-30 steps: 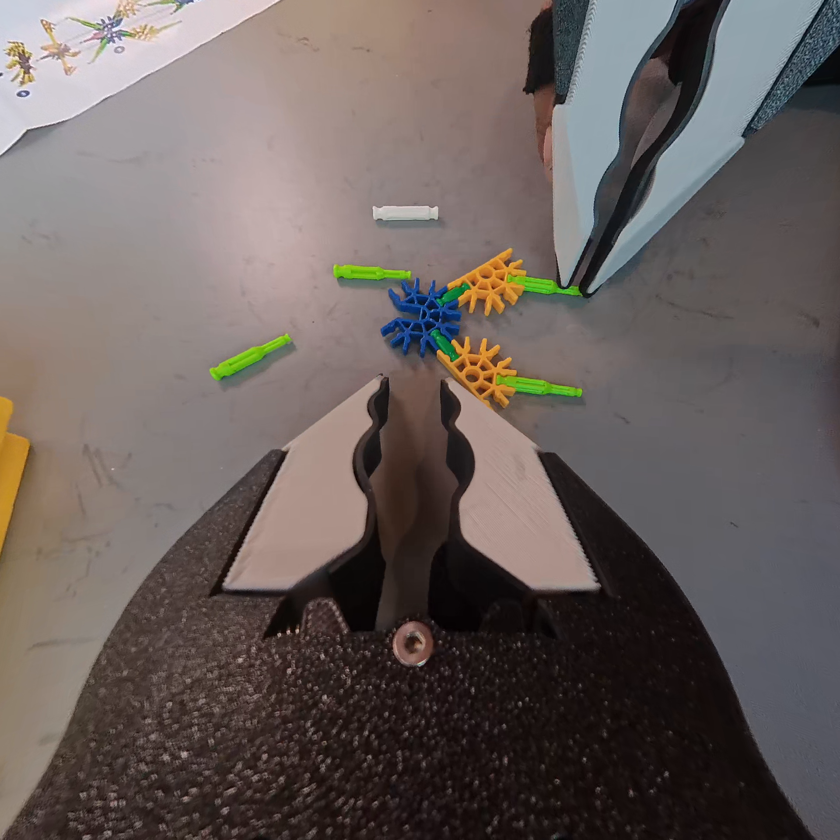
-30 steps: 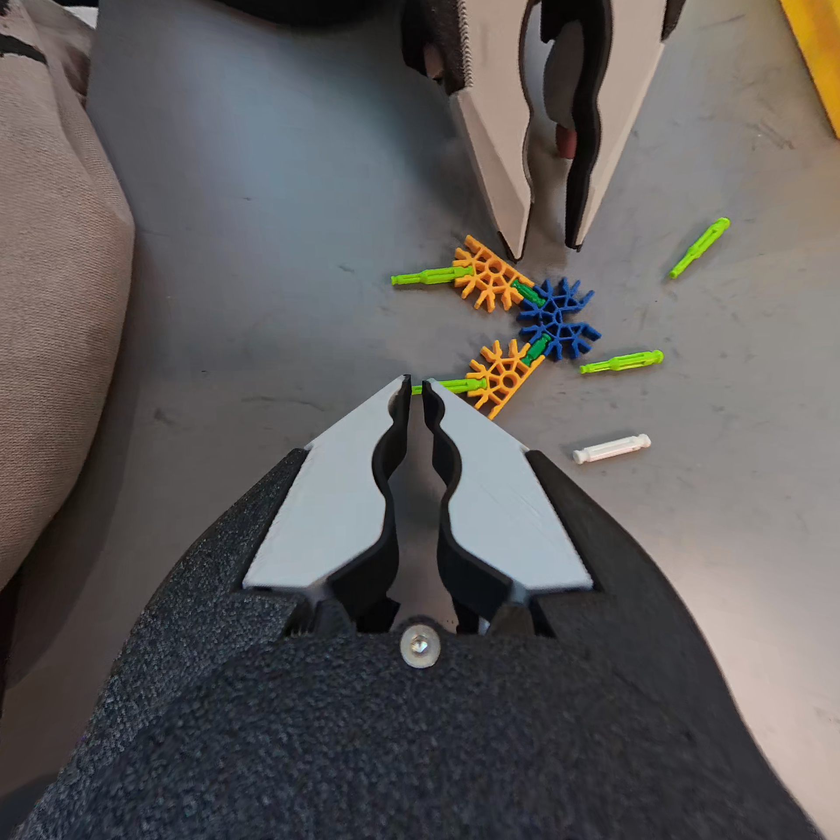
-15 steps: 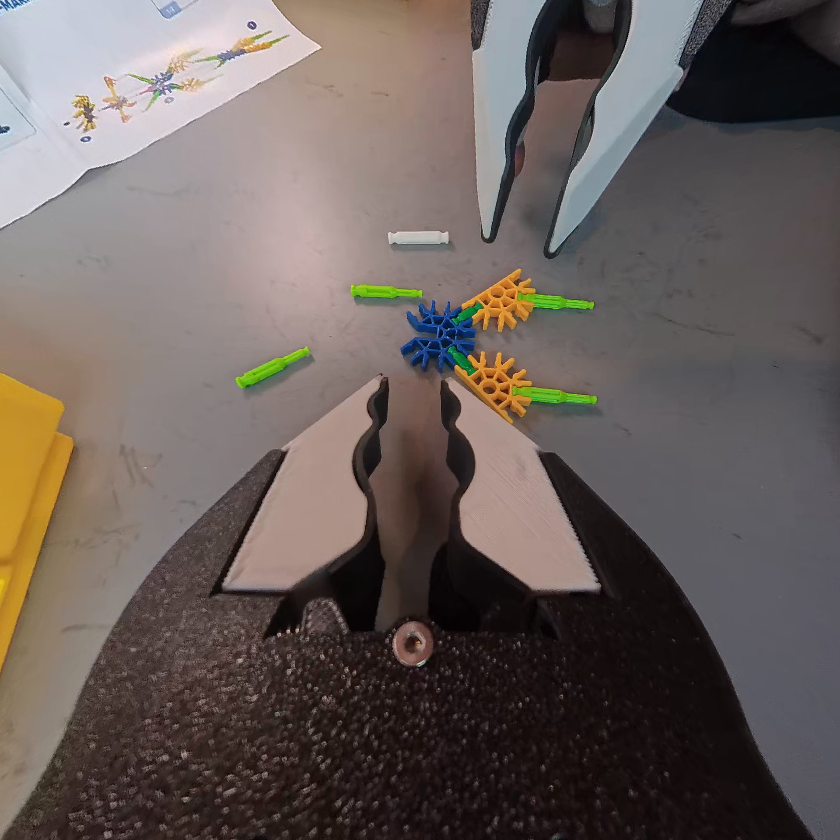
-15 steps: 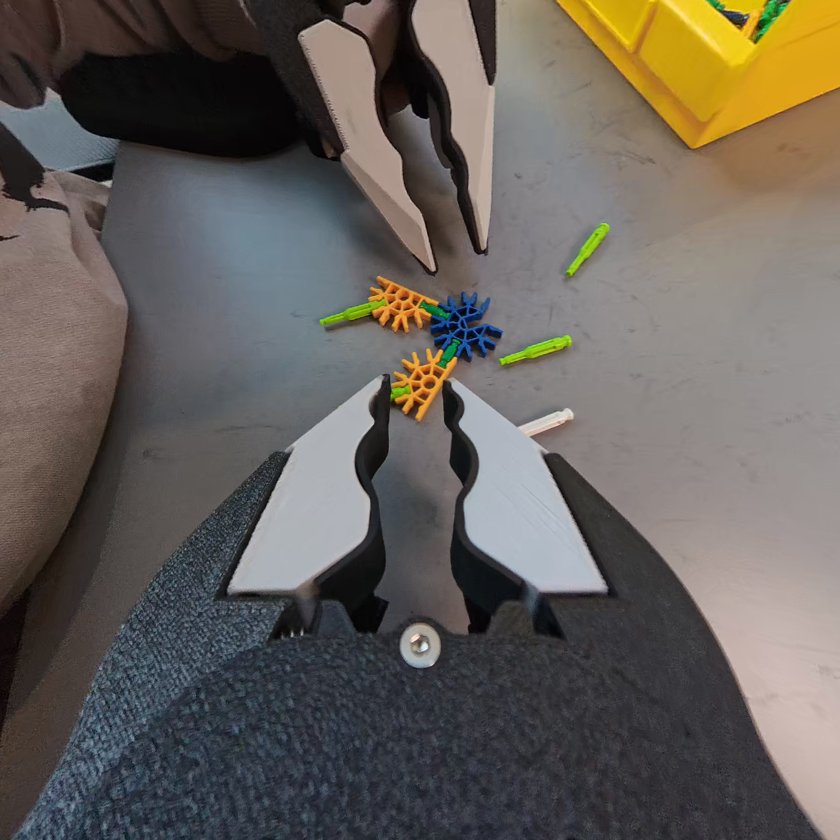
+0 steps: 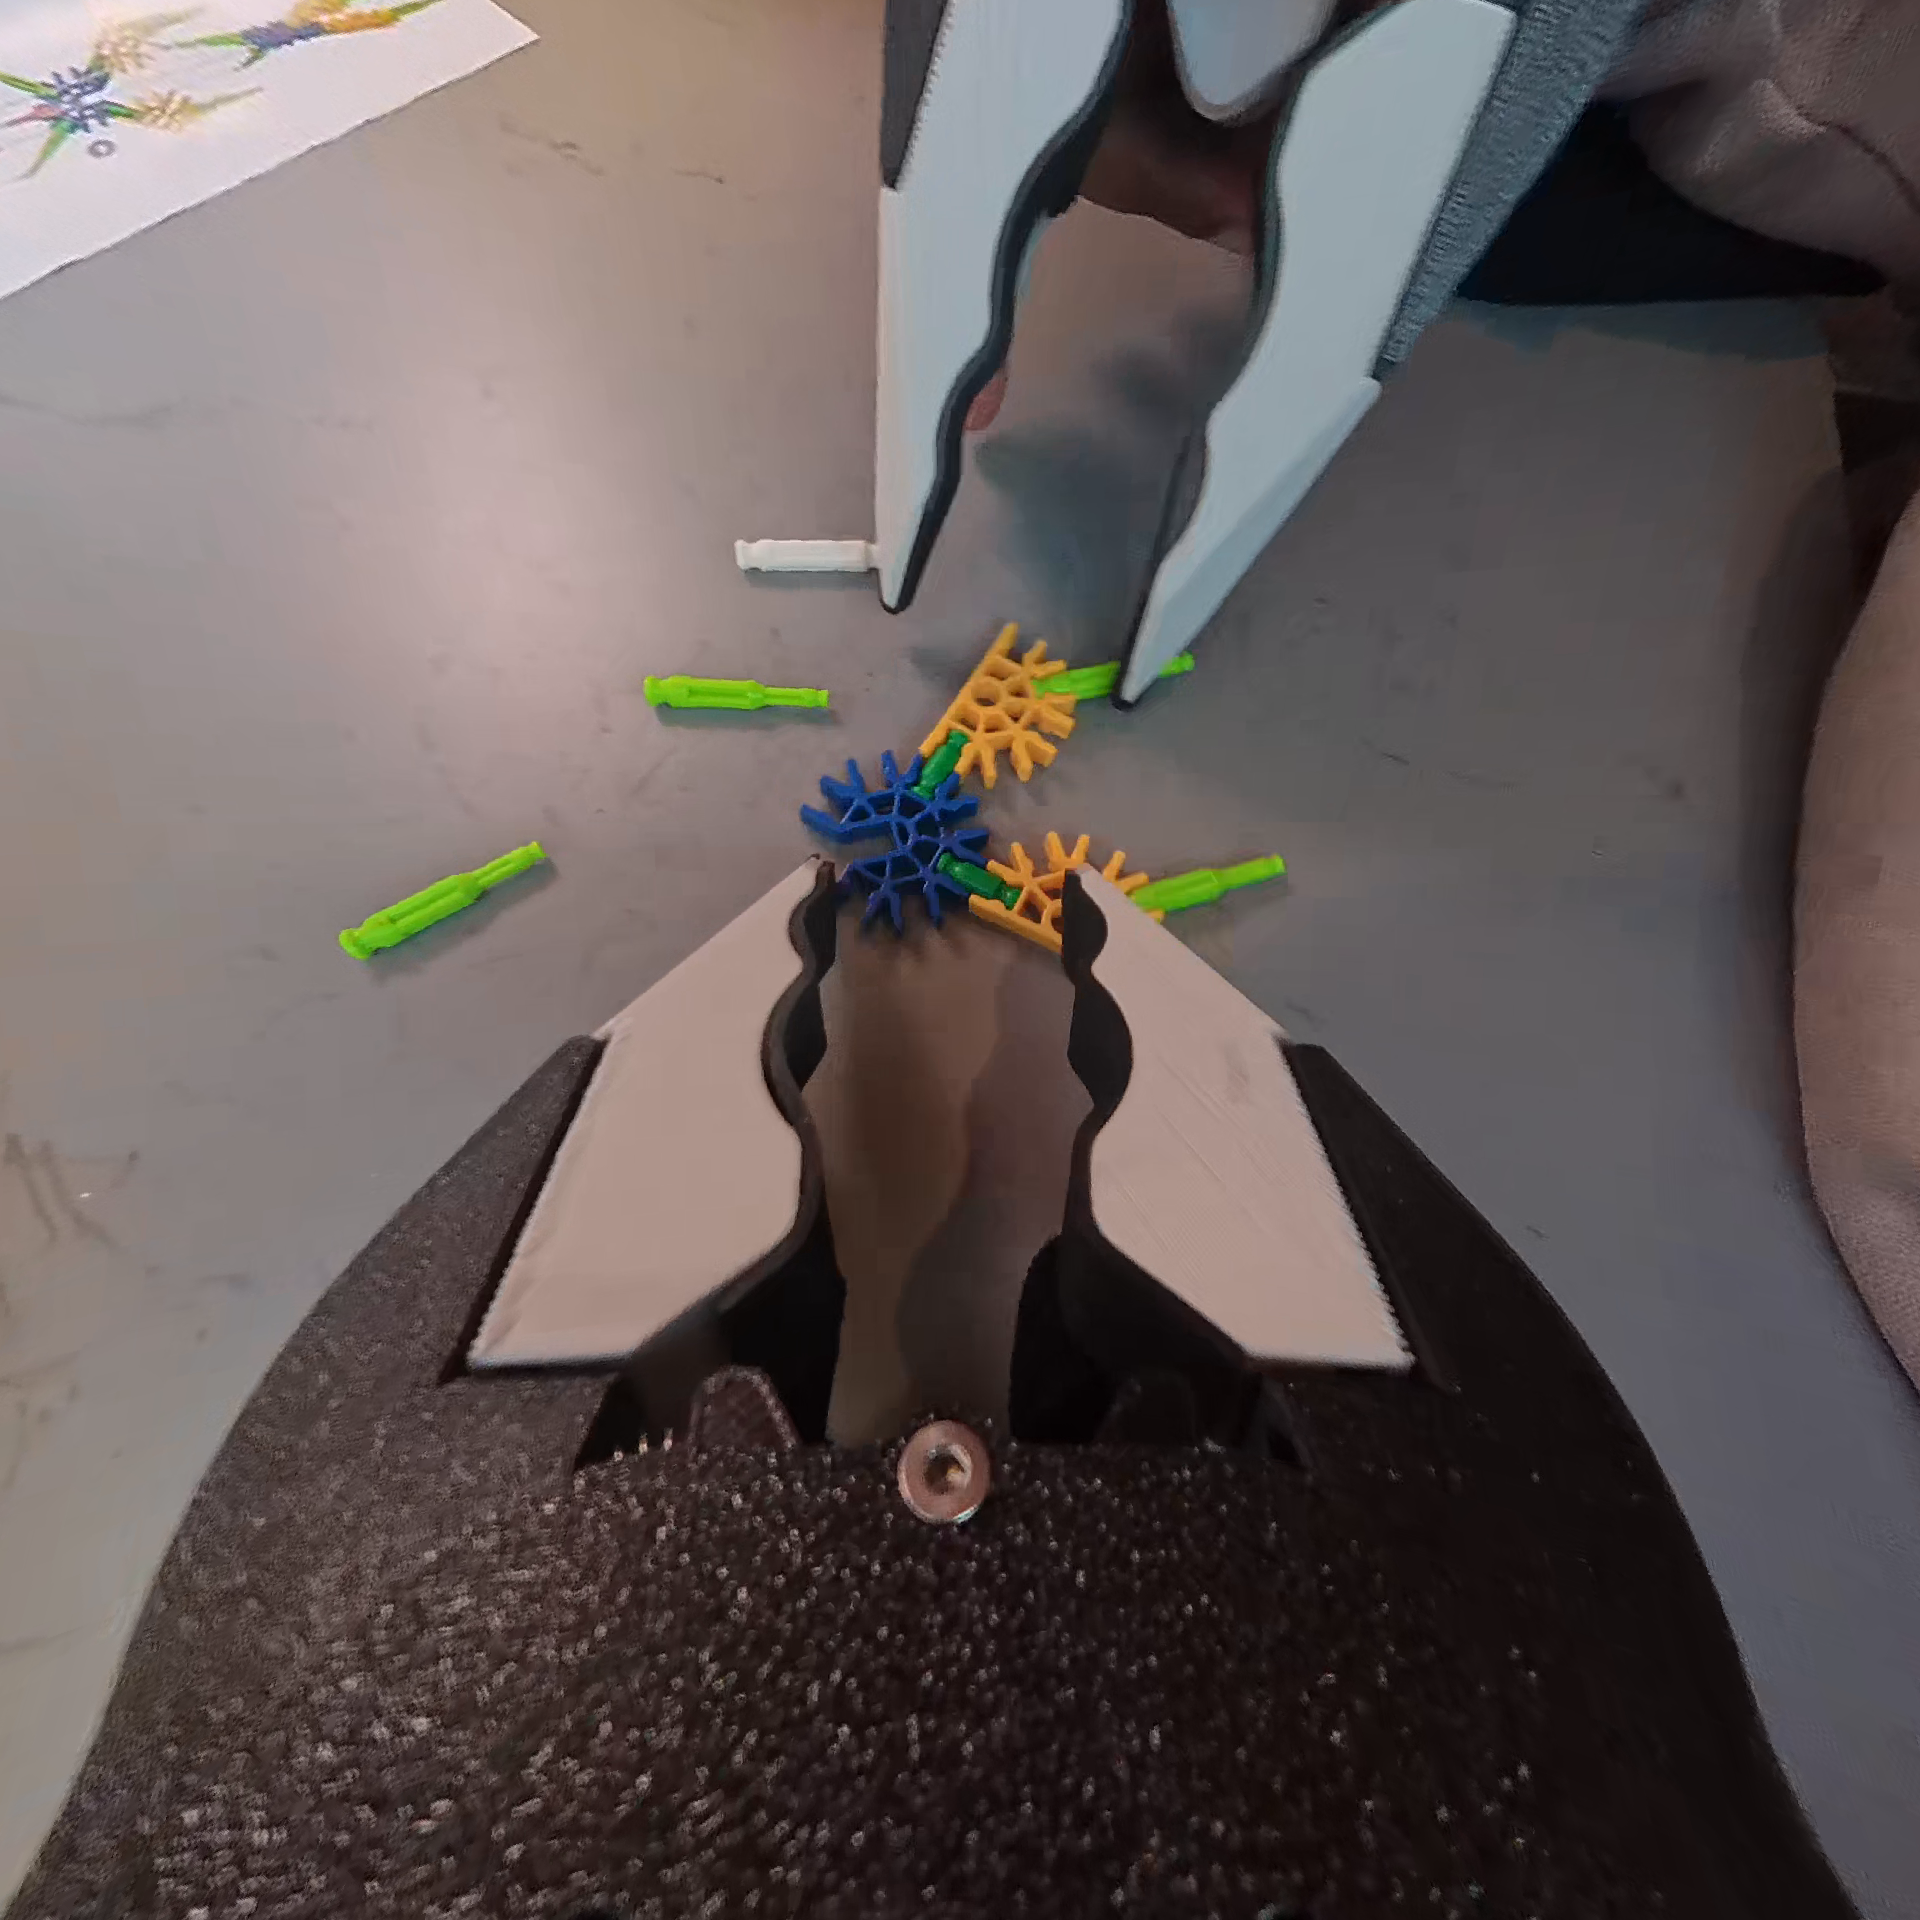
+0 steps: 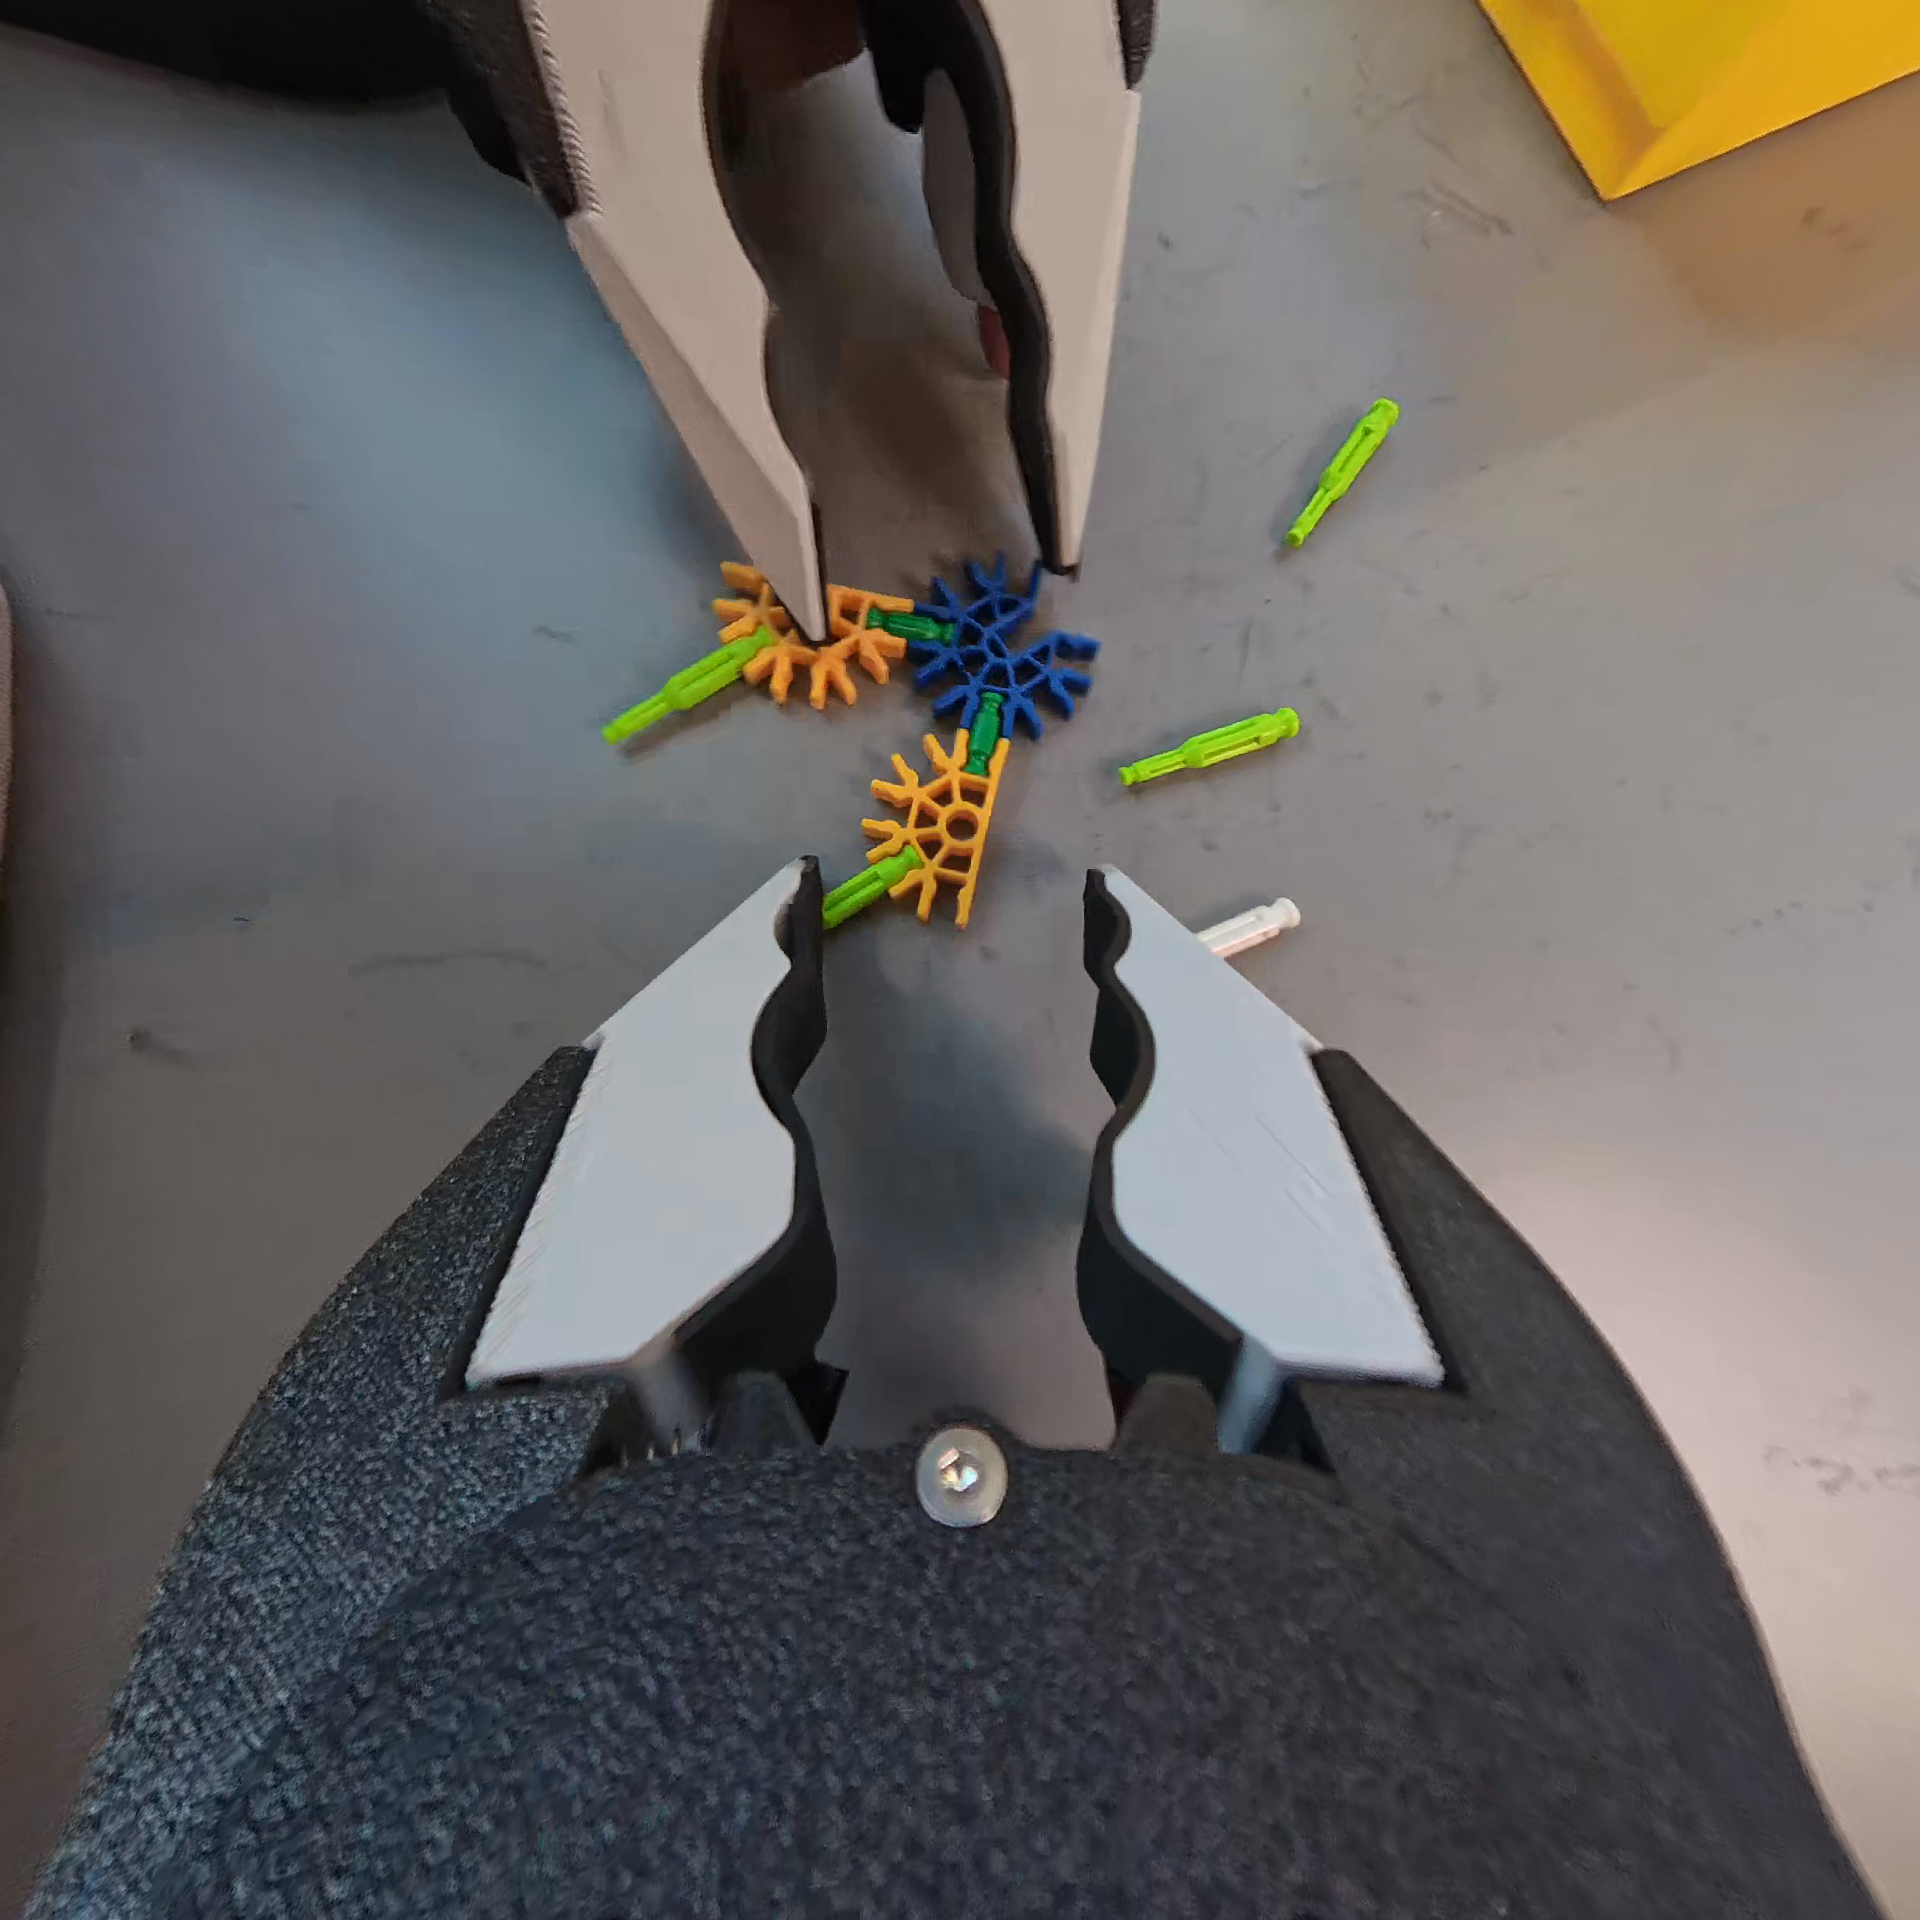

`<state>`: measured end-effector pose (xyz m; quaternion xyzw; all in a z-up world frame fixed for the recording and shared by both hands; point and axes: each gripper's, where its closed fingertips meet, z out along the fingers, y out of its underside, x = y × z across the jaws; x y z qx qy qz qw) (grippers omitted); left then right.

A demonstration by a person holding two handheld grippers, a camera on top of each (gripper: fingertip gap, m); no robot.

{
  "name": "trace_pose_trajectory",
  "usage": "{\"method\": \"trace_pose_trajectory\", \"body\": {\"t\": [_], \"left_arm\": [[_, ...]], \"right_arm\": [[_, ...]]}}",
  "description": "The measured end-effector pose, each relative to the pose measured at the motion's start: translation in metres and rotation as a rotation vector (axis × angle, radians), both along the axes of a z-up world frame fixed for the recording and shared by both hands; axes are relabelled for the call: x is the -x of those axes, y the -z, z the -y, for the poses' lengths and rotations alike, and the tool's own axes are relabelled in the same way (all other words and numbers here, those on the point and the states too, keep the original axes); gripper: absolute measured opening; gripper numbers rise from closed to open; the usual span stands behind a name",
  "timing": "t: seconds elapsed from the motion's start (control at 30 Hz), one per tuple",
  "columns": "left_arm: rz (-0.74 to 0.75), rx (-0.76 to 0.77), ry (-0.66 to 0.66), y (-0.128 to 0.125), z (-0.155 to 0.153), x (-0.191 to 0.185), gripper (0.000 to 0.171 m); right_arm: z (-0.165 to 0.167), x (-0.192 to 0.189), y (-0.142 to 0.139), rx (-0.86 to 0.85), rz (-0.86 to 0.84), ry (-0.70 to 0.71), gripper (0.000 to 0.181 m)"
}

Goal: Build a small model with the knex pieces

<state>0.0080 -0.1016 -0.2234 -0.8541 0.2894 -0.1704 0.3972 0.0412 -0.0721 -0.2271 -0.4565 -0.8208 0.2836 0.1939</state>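
Note:
A small toy assembly lies flat on the grey table: a blue snowflake connector (image 5: 899,836) (image 6: 997,649) joined by short dark green rods to two orange fan connectors (image 5: 1013,707) (image 6: 940,826), each with a light green rod sticking out. My left gripper (image 5: 945,878) is open and empty. Its tips straddle the blue connector and the near orange one. In the right wrist view one left finger (image 6: 790,540) rests on the far orange connector (image 6: 831,660). My right gripper (image 6: 951,873) is open and empty, just short of the other orange connector. One of its fingers (image 5: 1195,561) touches that connector's green rod.
Two loose light green rods (image 5: 732,693) (image 5: 442,902) and a white rod (image 5: 800,554) lie beside the assembly. A printed instruction sheet (image 5: 208,104) is at the far left. A yellow bin (image 6: 1714,94) stands beyond. Brownish fabric (image 5: 1860,831) borders the table's edge. The tips of one gripper are about 5 centimeters away from the tips of the other.
Both grippers have opened wider and moved in on the assembly. The left tips now flank the blue connector, and the right tips have come down beside the other orange connector.

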Motion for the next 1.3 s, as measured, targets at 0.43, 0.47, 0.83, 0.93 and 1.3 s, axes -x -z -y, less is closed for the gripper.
{"method": "trace_pose_trajectory", "body": {"t": [0.43, 0.47, 0.83, 0.93, 1.3], "left_arm": [[-0.041, 0.01, 0.004, 0.004, 0.01, 0.009, 0.036], [-0.052, 0.017, 0.017, 0.006, 0.011, 0.007, 0.034], [-0.045, -0.022, 0.184, 0.002, 0.029, -0.026, 0.026], [-0.009, -0.048, 0.137, -0.007, 0.024, -0.018, 0.026], [-0.023, -0.099, -0.07, -0.011, -0.012, 0.017, 0.027]], "right_arm": [[-0.004, -0.017, -0.008, 0.018, 0.025, -0.048, 0.037], [-0.005, -0.018, -0.003, -0.022, 0.041, -0.055, 0.031], [-0.019, -0.019, -0.011, -0.015, -0.006, -0.025, 0.038], [-0.004, -0.025, -0.01, 0.04, 0.025, -0.078, 0.071], [-0.007, -0.035, 0.004, 0.009, 0.098, -0.107, 0.054]]}}
